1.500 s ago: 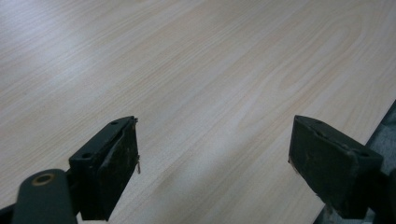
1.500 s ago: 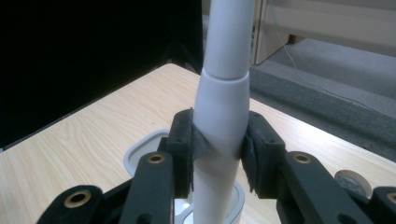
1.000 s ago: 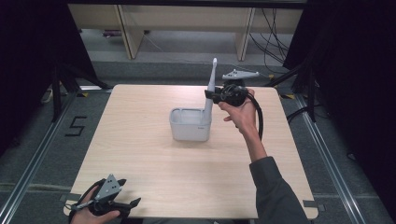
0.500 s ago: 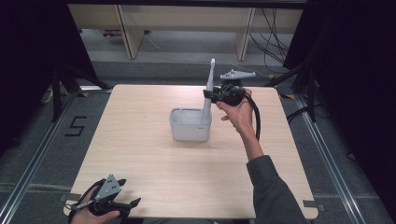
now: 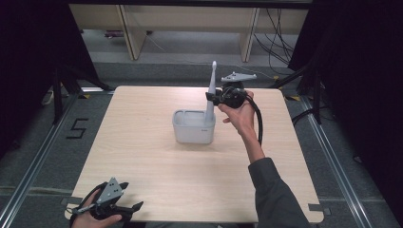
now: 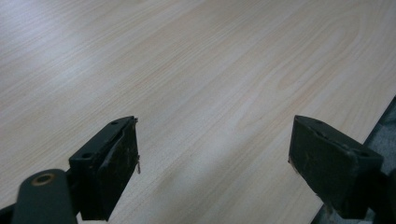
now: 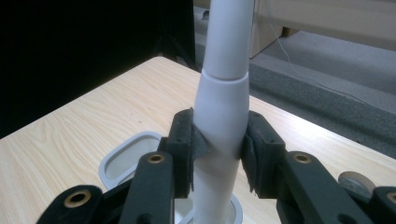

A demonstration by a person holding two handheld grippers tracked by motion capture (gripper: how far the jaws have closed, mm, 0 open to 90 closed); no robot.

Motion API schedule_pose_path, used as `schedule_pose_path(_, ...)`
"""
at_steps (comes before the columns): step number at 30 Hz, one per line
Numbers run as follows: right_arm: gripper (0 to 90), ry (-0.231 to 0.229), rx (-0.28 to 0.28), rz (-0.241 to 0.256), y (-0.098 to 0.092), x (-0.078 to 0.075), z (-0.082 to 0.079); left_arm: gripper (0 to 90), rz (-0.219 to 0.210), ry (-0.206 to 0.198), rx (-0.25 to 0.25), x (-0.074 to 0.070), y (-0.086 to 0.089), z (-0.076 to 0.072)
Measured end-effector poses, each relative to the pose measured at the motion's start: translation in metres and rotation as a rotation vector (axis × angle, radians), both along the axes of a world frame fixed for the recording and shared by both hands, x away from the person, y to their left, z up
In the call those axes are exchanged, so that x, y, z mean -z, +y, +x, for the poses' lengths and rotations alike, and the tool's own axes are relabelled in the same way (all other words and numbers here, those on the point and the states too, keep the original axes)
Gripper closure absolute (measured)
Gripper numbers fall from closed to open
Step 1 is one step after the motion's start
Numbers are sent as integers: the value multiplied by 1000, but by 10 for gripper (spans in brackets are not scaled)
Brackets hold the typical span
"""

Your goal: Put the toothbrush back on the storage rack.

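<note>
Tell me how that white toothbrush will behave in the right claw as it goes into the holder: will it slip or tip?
The toothbrush looks rigid, so it probably won't flex. Its smooth, rounded handle may slide or twist in the right claw, which pinches it from two sides. Tall and narrow, it will likely lean against the holder wall once released.

High view overlooks the table (image 5: pixel 157 161); claw views sit close above it.
</note>
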State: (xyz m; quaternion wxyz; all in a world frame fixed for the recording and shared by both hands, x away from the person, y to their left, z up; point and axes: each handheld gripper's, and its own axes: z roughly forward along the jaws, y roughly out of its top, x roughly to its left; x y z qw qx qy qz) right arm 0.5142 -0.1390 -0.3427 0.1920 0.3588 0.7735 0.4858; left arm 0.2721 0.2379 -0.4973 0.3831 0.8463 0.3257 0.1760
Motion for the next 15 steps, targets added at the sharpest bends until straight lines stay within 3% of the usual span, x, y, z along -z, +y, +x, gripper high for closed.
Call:
schedule_pose_path(1, 671, 19, 9, 15, 1, 1, -1, 155, -2, 2, -2, 0, 0, 0)
schedule_pose_path(4, 671, 1, 6, -1, 1, 3, 0, 154, -4, 4, -4, 0, 0, 0)
schedule_pose_path(5, 670, 29, 16, 12, 3, 4, -1, 154, -2, 2, -3, 0, 0, 0)
schedule_pose_path(6, 670, 7, 19, -10, 1, 5, 0, 155, 0, -1, 0, 0, 0, 0)
schedule_pose_path(9, 670, 38, 26, -1, 2, 8, 0, 155, -1, 2, -1, 0, 0, 0)
schedule_pose_path(11, 671, 17, 15, -14, 1, 10, 2, 154, 0, 1, 0, 0, 0, 0)
schedule_pose_path(15, 671, 39, 23, -1, 2, 14, 2, 154, -2, 2, -1, 0, 0, 0)
